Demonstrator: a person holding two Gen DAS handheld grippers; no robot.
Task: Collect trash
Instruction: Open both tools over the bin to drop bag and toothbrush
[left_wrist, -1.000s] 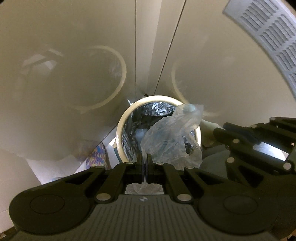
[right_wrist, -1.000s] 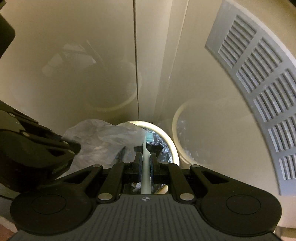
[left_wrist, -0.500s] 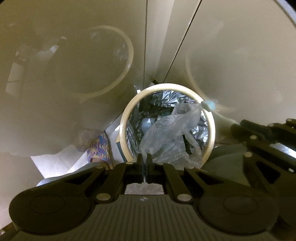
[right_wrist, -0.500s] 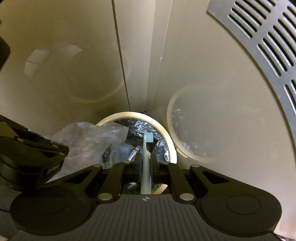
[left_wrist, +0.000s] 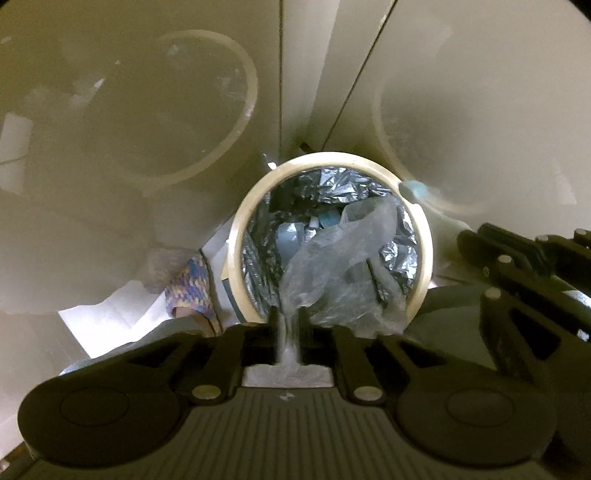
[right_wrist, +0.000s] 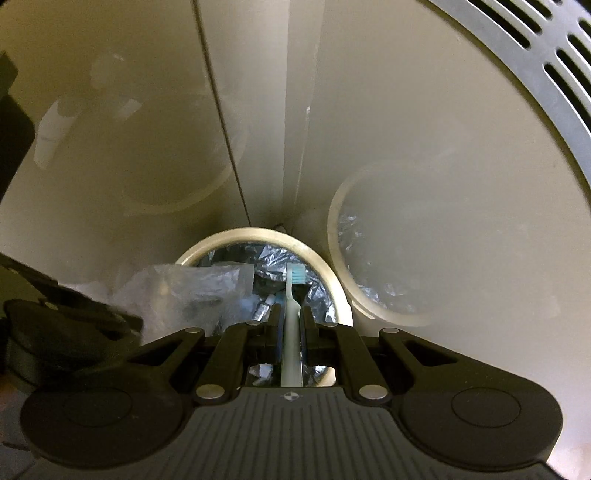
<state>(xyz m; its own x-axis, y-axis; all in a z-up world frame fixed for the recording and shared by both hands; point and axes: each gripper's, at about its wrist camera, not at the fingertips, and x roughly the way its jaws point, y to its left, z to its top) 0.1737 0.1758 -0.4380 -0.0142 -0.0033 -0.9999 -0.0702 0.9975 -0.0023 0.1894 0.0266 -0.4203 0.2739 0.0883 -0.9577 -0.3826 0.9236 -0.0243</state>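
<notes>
A round bin with a cream rim (left_wrist: 239, 236) and a silver-black liner stands in a corner of glossy cream walls; it also shows in the right wrist view (right_wrist: 334, 280). My left gripper (left_wrist: 288, 319) is shut on a clear crumpled plastic bag (left_wrist: 343, 266) that hangs over the bin's mouth. My right gripper (right_wrist: 291, 317) is shut on a pale toothbrush (right_wrist: 291, 314), its blue-white head (right_wrist: 296, 272) over the bin. The bag (right_wrist: 192, 291) and the left gripper's body (right_wrist: 66, 325) show at the left of the right wrist view. The toothbrush head (left_wrist: 412, 189) shows over the bin's far right rim.
The bin holds small bottles and tubes (left_wrist: 295, 236). A multicoloured cloth (left_wrist: 190, 284) and white paper (left_wrist: 114, 317) lie left of the bin. A grey vent grille (right_wrist: 517, 62) is at the upper right. The glossy walls mirror the bin rim (right_wrist: 343, 258).
Both grippers have come closer to the bin and lower over its mouth, so the bin looks larger. The bag and the toothbrush stay gripped.
</notes>
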